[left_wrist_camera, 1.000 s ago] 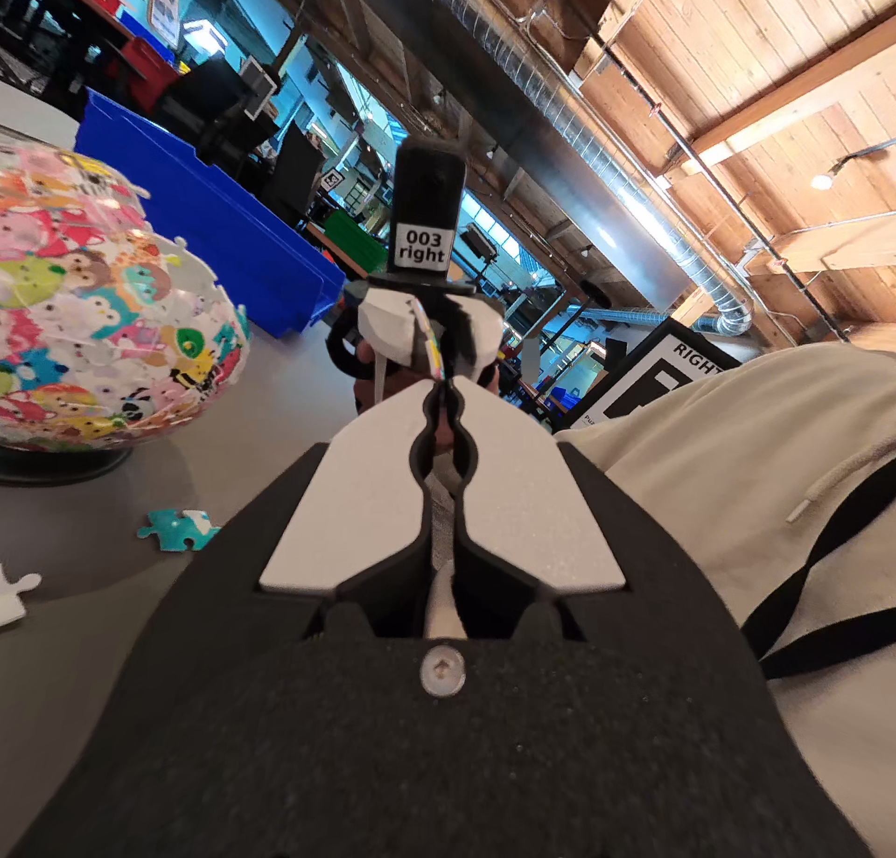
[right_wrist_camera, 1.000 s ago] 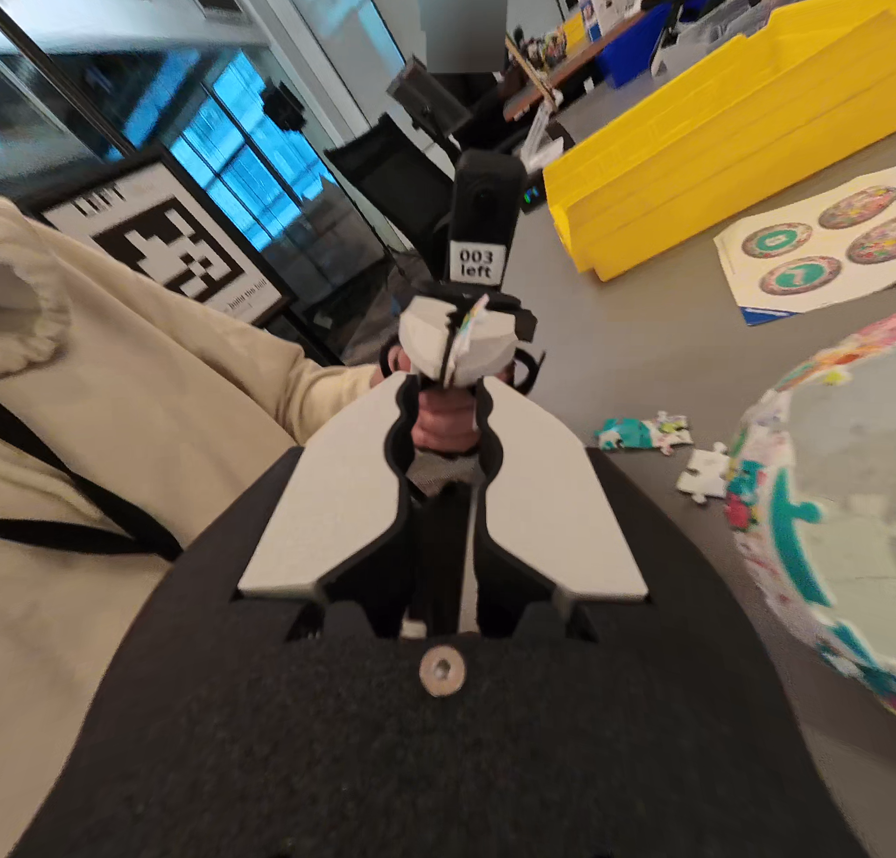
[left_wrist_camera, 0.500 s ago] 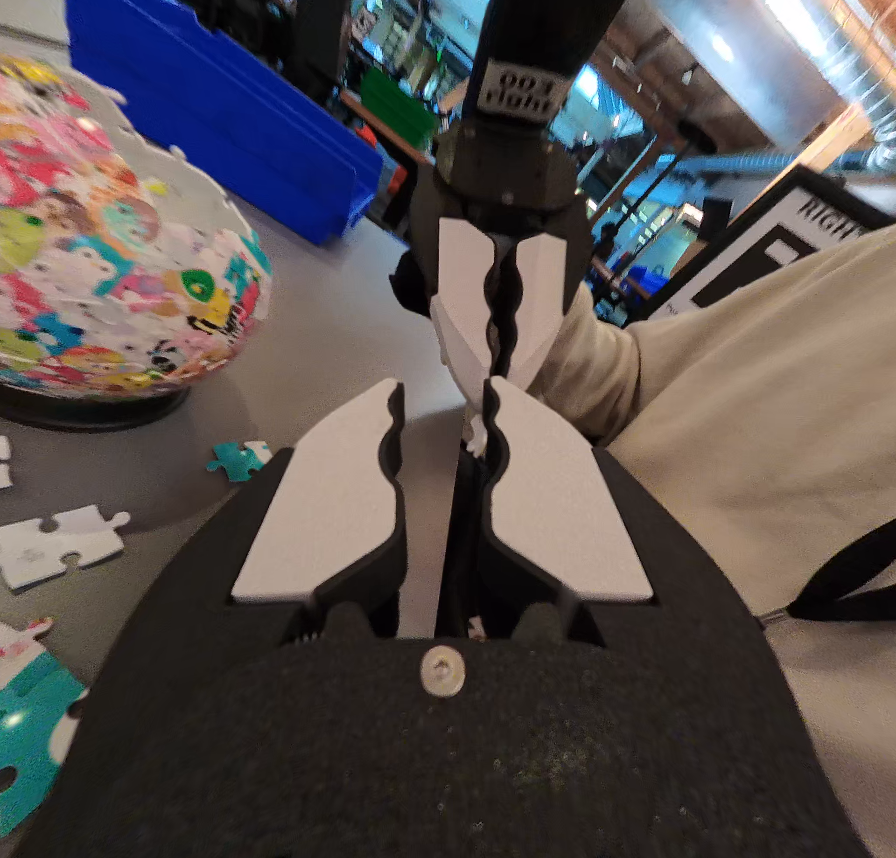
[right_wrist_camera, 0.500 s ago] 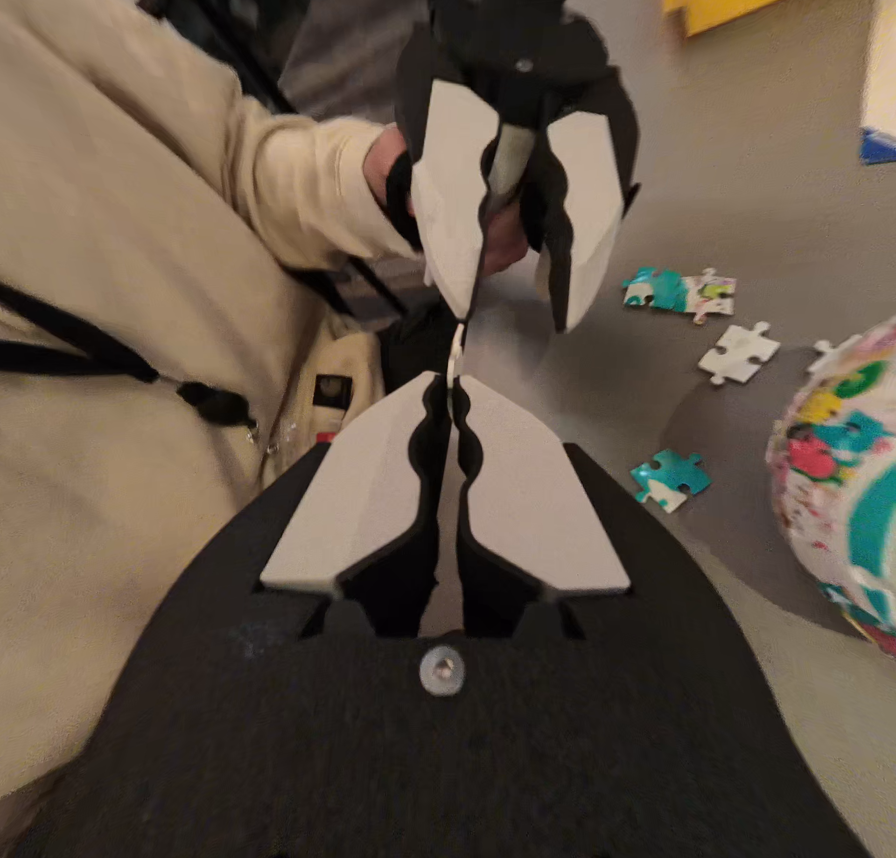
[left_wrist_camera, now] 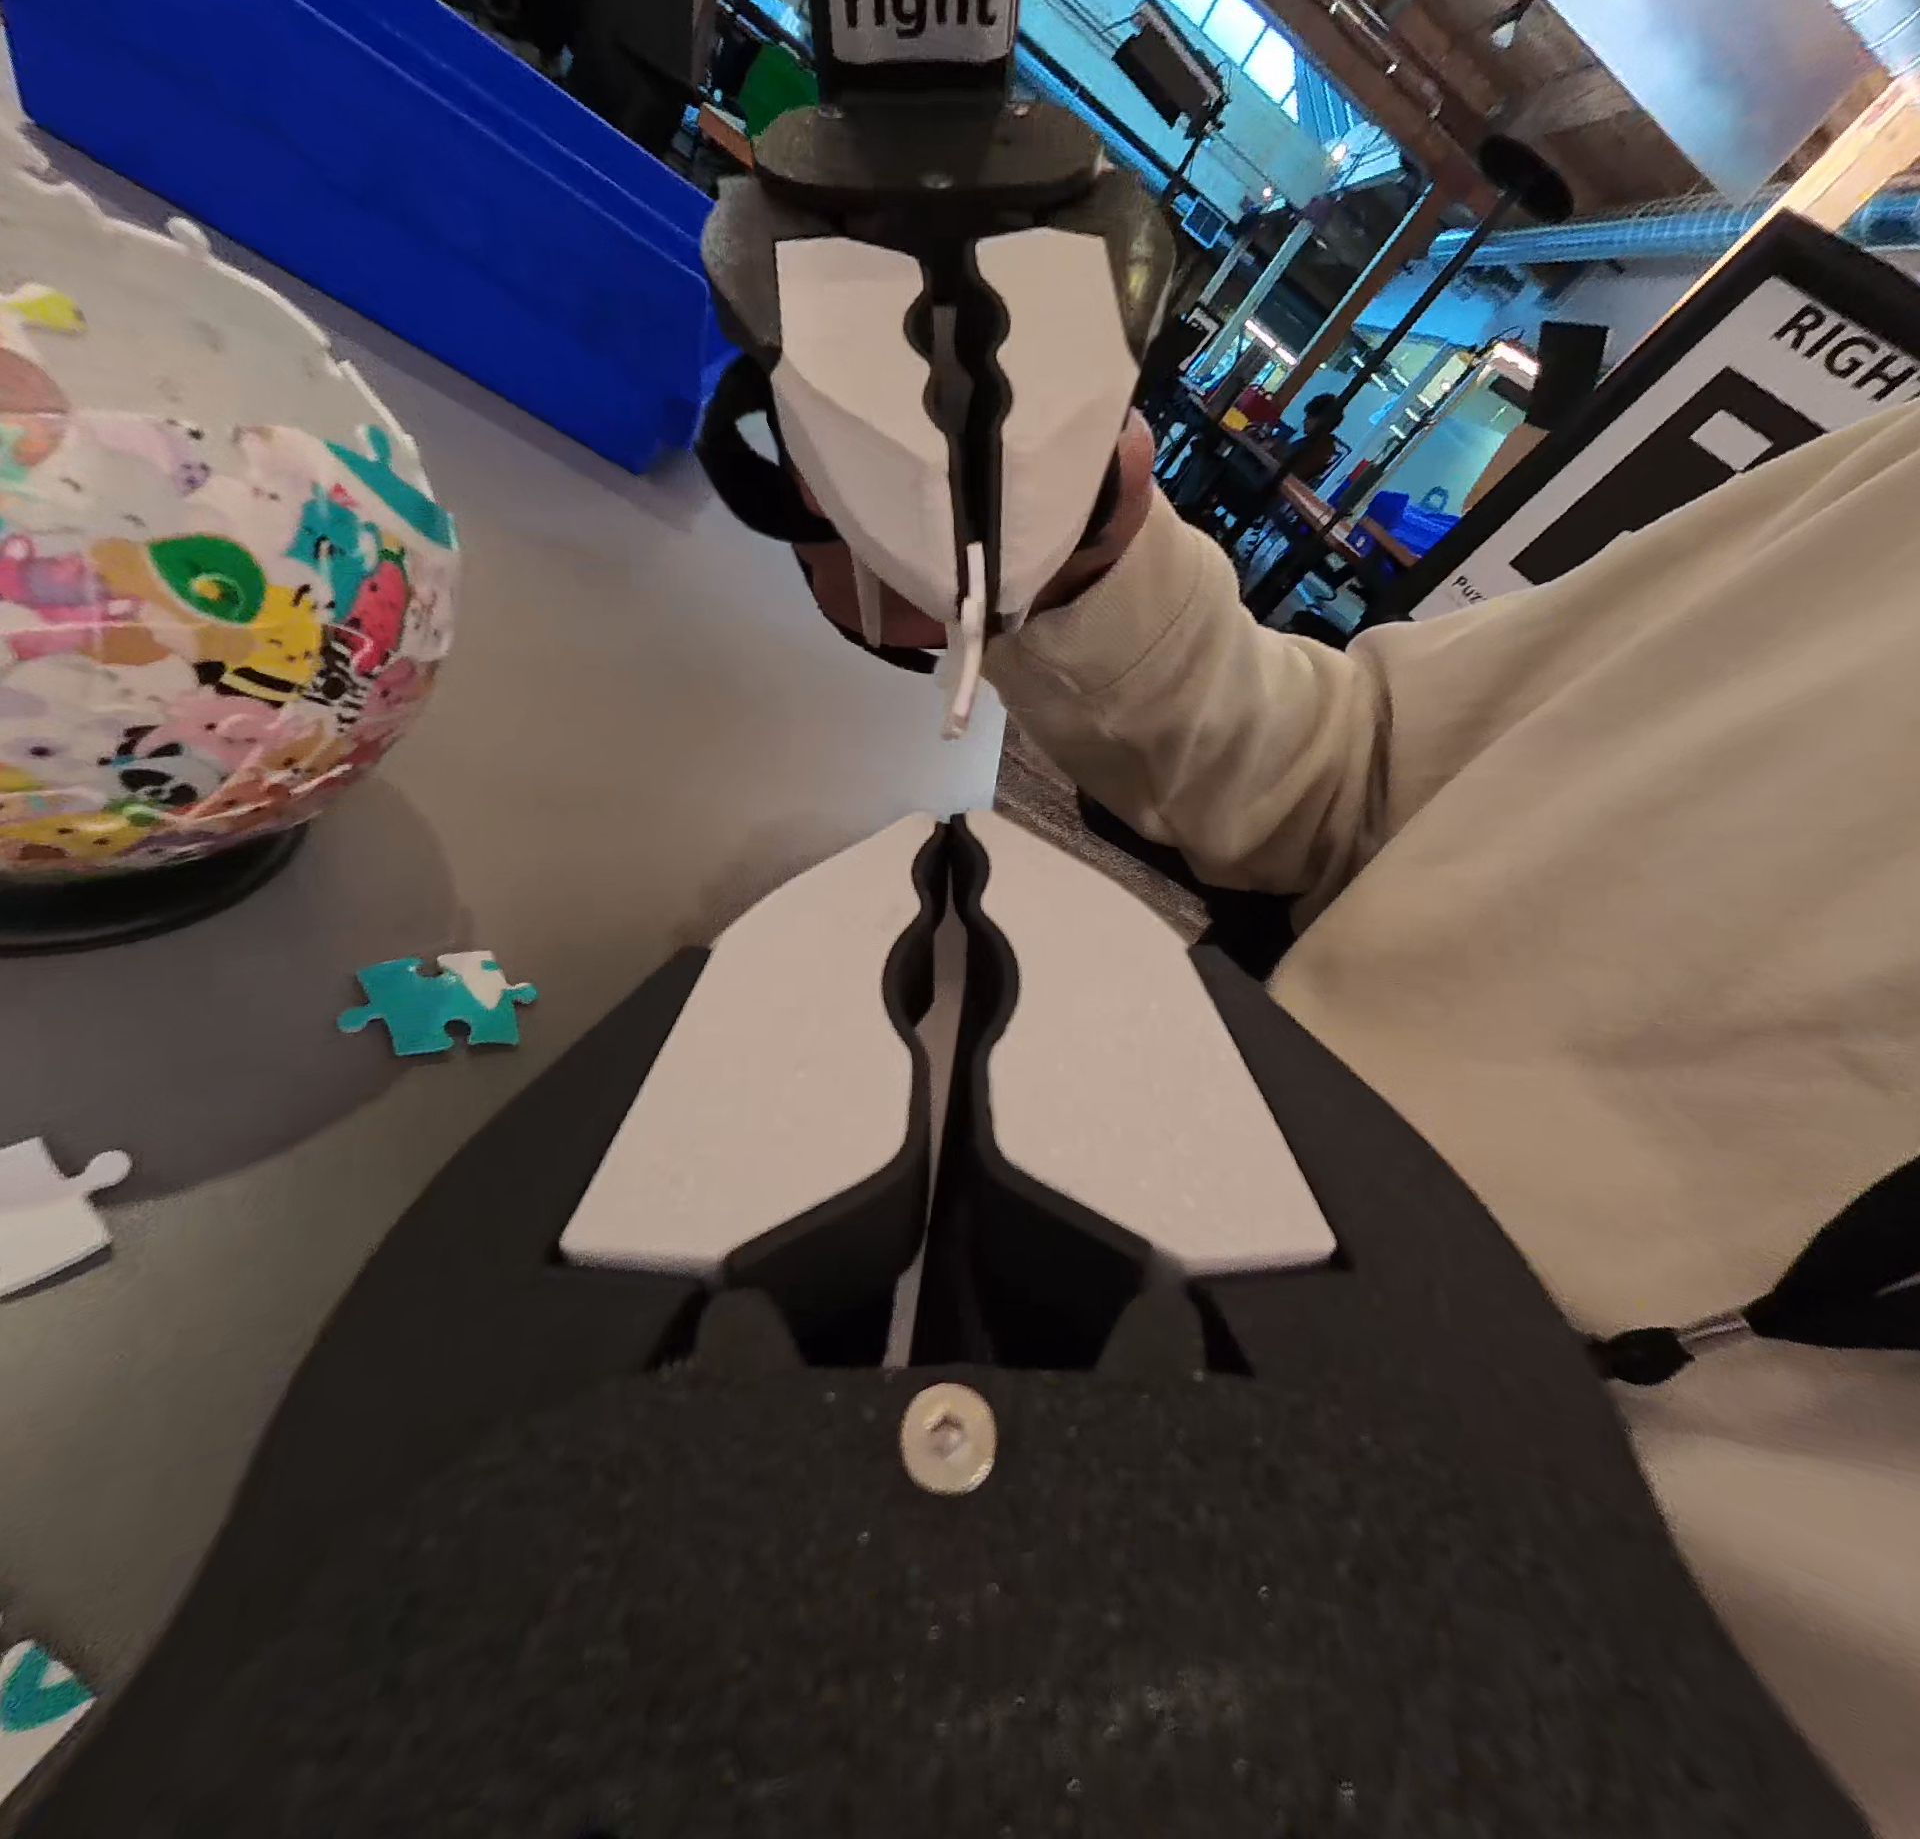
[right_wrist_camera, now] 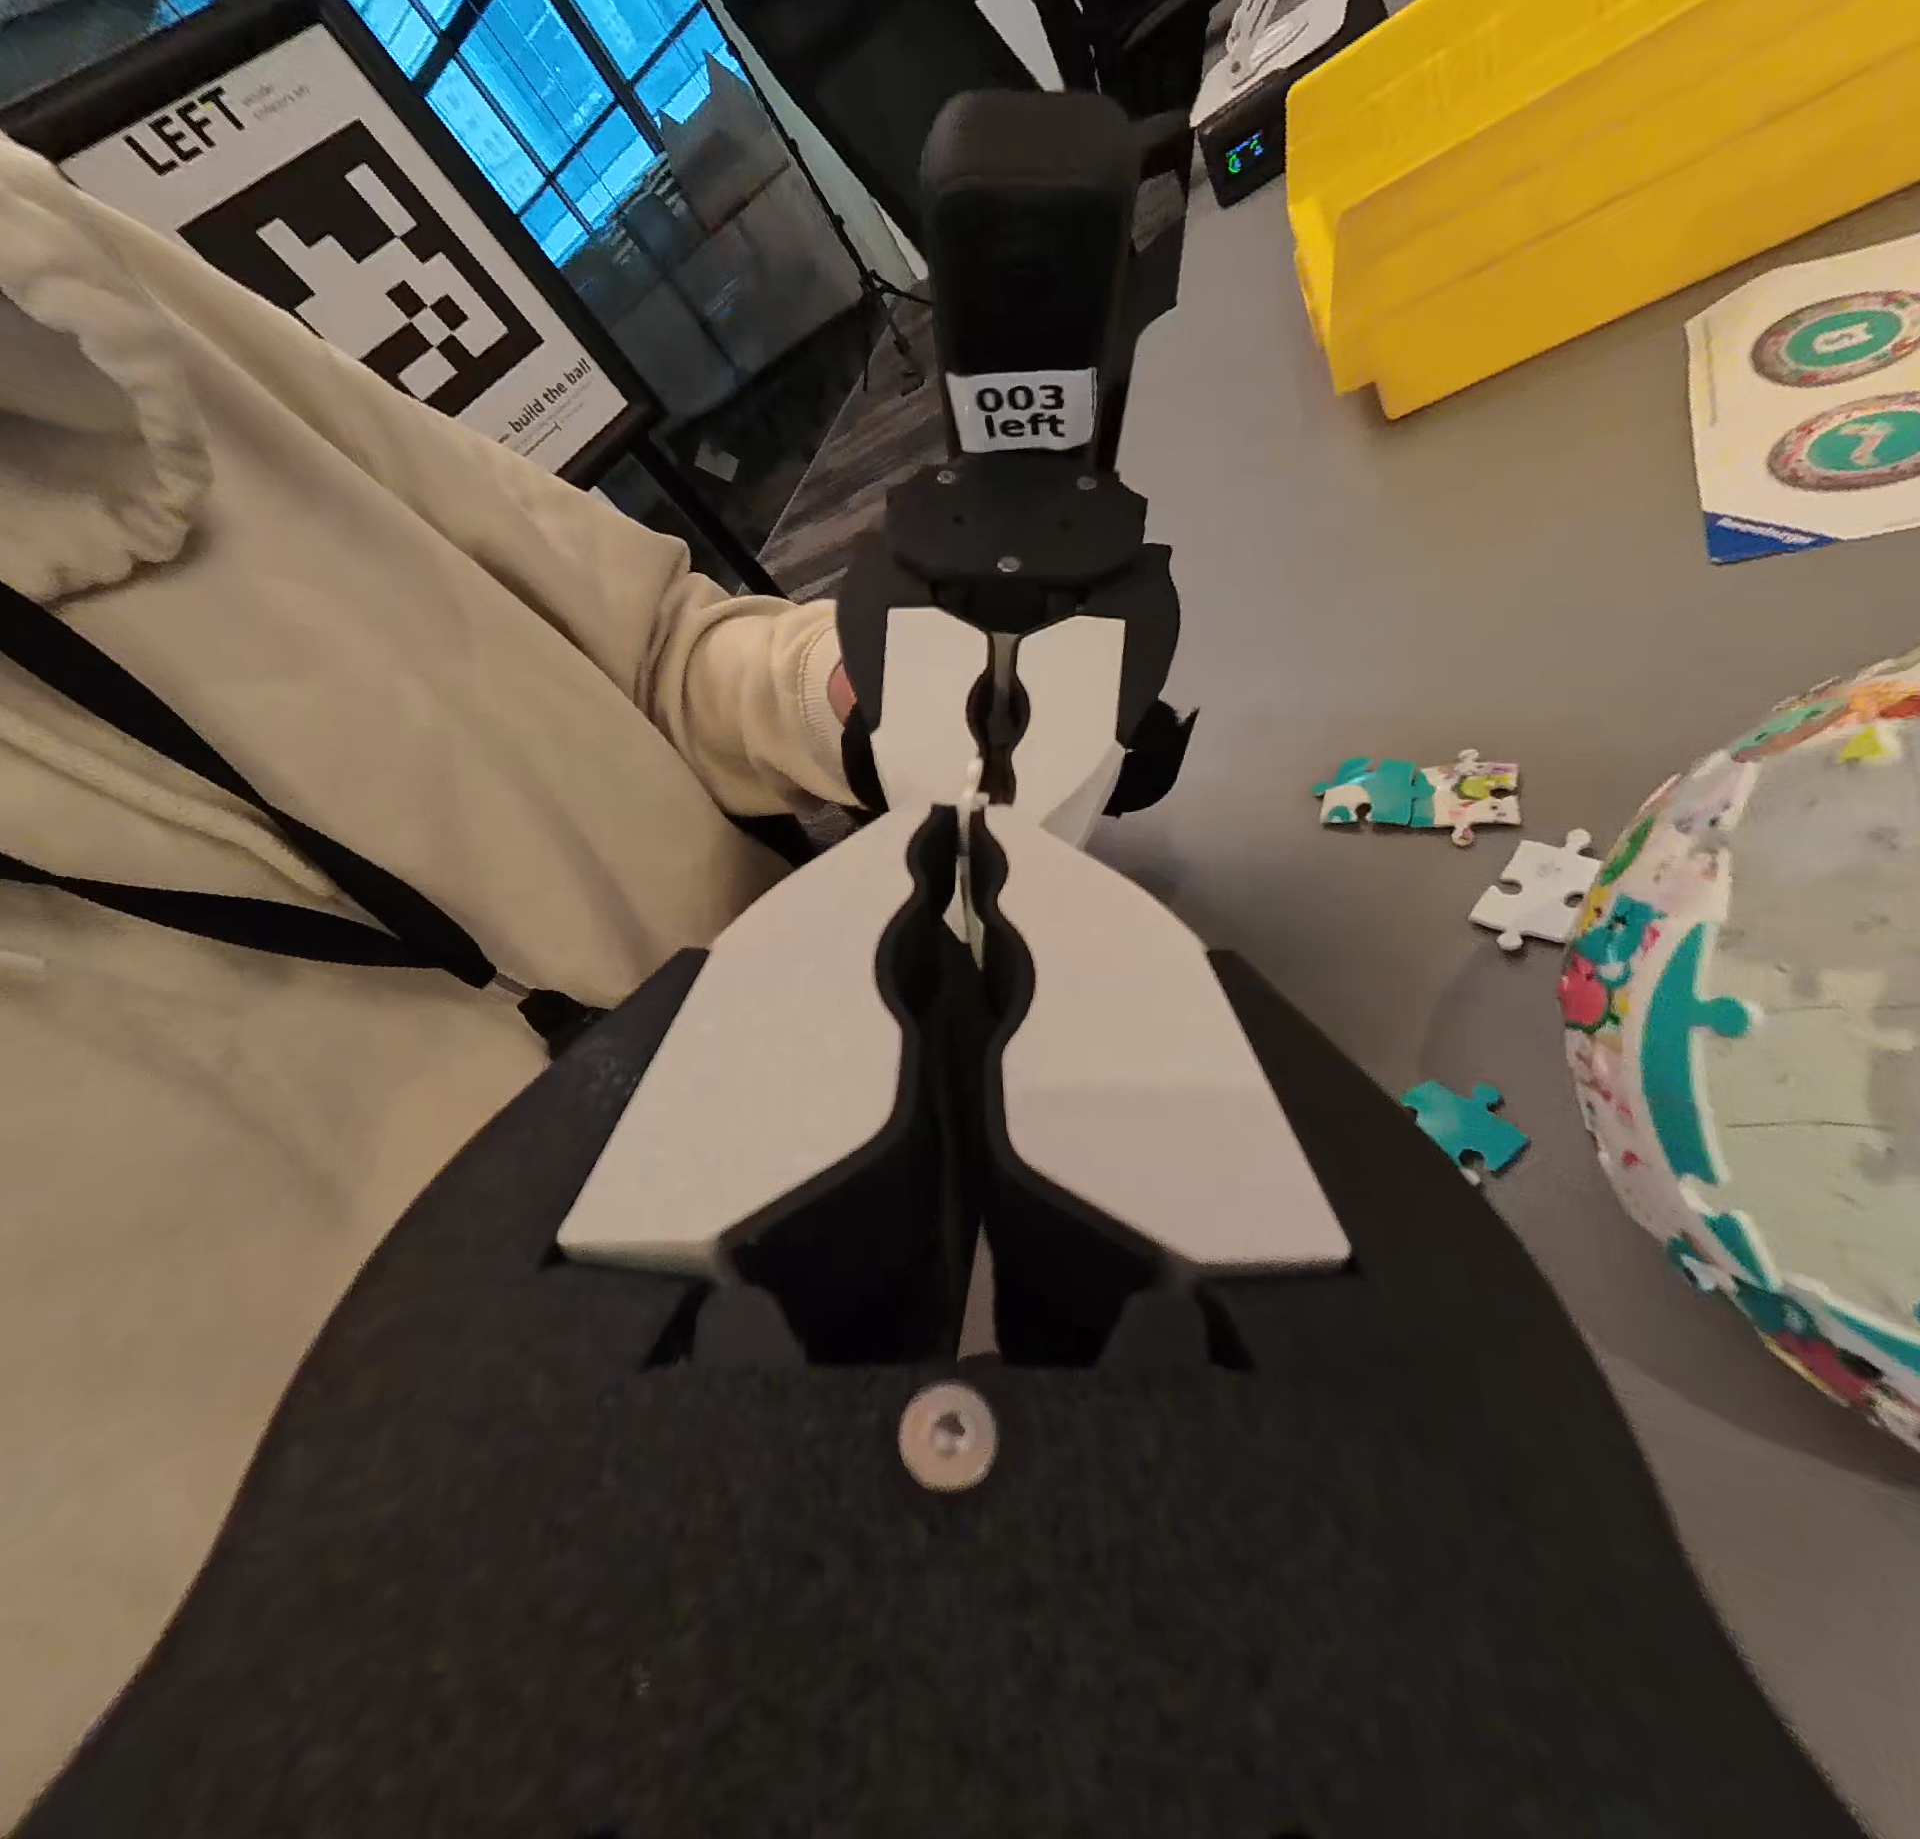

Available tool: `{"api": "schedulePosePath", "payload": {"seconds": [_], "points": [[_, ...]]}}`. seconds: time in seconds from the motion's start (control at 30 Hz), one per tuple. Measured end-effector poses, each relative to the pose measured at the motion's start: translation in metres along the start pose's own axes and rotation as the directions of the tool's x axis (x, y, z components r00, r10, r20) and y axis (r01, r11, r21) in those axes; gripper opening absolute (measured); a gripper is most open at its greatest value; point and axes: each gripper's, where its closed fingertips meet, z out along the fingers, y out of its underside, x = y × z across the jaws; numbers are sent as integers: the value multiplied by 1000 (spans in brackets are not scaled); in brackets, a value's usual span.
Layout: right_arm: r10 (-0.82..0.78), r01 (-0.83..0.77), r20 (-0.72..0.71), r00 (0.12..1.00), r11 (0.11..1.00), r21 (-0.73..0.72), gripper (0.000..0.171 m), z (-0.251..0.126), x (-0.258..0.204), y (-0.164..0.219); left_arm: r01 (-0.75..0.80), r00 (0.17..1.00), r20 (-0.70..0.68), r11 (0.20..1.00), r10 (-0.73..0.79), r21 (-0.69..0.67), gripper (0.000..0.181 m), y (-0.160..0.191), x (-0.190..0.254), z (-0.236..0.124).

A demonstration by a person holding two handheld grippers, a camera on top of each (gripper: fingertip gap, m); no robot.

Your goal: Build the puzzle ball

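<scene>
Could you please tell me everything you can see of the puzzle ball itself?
The puzzle ball is a partly built sphere of interlocked curved pieces. They look glossy and are printed with bright cartoon animals in pink, teal, yellow and green. The shell is incomplete: a jagged, tabbed edge borders a large opening, and the right wrist view shows a dull grey inside. It sits on a round black base on the grey table. Nothing else touches it; a loose teal piece lies nearby, apart.
</scene>
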Motion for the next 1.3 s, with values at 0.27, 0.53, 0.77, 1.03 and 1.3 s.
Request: {"api": "schedulePosePath", "payload": {"seconds": [0.27, 0.53, 0.77, 1.03, 1.3], "points": [[-31, 20, -41, 999, 970, -243, 2, 12, 2, 38, 35, 998, -51, 999, -34, 9, 21, -5, -3, -15], [-56, 51, -30, 998, 990, -134, 5, 13, 2, 21, 7, 999, -37, 1000, -6, 22, 2, -5, 5, -5], [-38, 49, -50, 998, 965, 257, 16, -3, 5, -31, 146, 984, -155, 877, -83, 458, 1, -60, 8, -41], [-5, -25, 78, 997, 926, 378, 0, 6, -7, -45, 162, 981, -174, 850, -85, 501, 1, -63, 9, -44], [21, -28, 24, 1000, 937, 349, 9, 8, 3, -41, 159, 983, -158, 835, -88, 526, 1, -65, 7, -46]]}}
